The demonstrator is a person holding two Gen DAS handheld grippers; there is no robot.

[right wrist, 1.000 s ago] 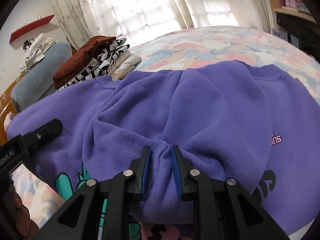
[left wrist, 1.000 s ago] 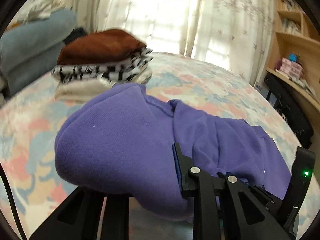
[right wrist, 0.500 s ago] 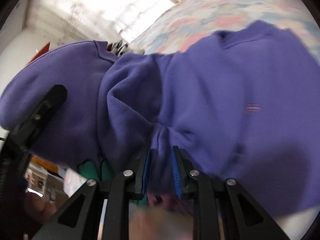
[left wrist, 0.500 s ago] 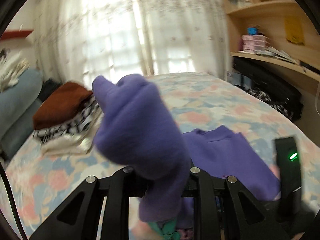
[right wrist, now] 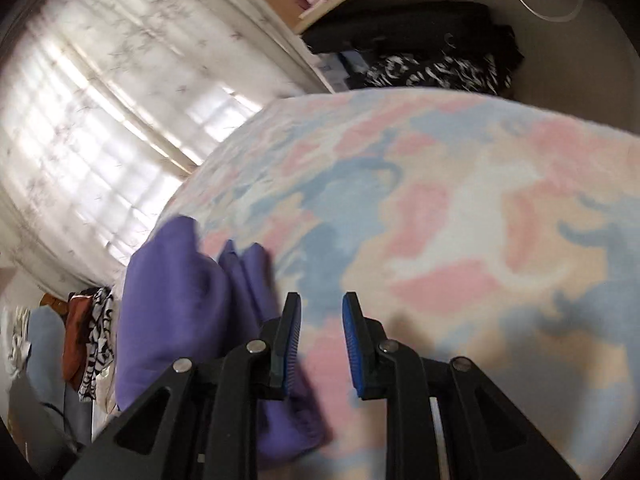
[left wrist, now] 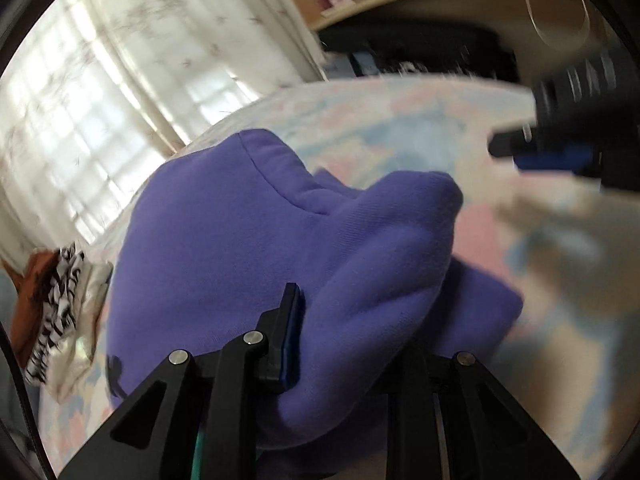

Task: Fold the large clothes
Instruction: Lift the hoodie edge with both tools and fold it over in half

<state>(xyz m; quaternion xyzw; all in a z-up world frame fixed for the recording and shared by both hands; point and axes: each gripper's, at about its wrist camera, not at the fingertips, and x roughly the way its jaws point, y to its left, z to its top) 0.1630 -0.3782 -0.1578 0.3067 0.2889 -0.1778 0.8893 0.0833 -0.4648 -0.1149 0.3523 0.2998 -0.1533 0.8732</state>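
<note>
A purple sweatshirt (left wrist: 248, 248) is bunched over my left gripper (left wrist: 352, 344), which is shut on a thick fold of it and holds it above the bed. Only the left fingertip (left wrist: 290, 320) shows; the right one is hidden by cloth. In the right wrist view the sweatshirt (right wrist: 180, 300) hangs at the left. My right gripper (right wrist: 320, 336) is open and empty over the flowered bedspread (right wrist: 460, 220), just right of the cloth. It also shows blurred at the upper right of the left wrist view (left wrist: 560, 152).
A stack of folded clothes, brown on top of black-and-white (left wrist: 48, 312), lies at the left of the bed (right wrist: 88, 336). Curtained windows (right wrist: 100, 120) stand behind. Dark bags and clothes (right wrist: 420, 60) lie under a wooden shelf past the bed's far edge.
My right gripper has let go of the sweatshirt and opened, moving off to the right. My left gripper still holds the cloth and has tilted, both views swinging toward the shelf.
</note>
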